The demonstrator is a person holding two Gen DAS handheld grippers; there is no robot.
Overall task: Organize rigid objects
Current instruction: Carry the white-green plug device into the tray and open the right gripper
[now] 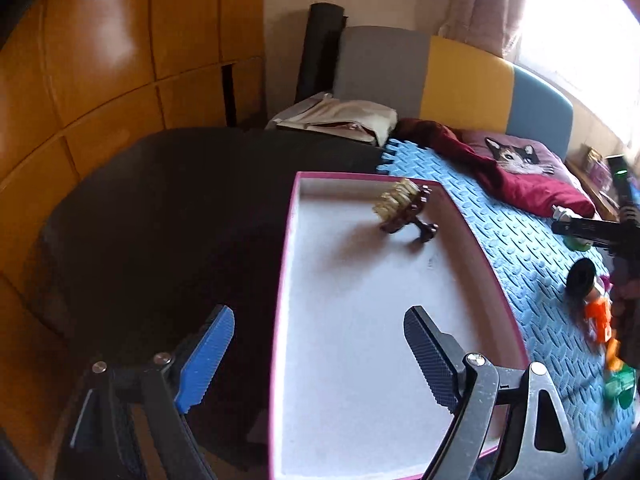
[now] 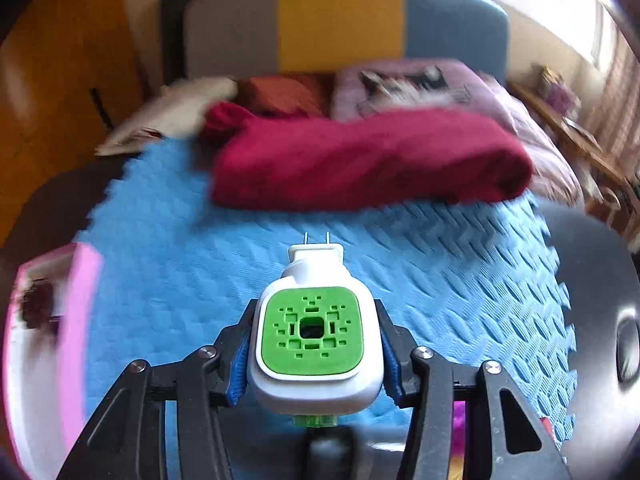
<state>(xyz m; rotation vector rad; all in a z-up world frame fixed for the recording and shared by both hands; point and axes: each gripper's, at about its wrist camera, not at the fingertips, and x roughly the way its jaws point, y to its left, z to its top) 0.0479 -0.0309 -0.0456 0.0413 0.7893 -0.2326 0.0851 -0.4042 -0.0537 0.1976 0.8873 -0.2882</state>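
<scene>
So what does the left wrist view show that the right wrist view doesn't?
Only the left wrist view: the open left tool, empty, and orange and green toys at right. Only the right wrist view: the right tool shut on a white plug-in device with a green grille. Both: the pink-rimmed tray, a brown model inside it, the blue foam mat, the red cloth.
</scene>
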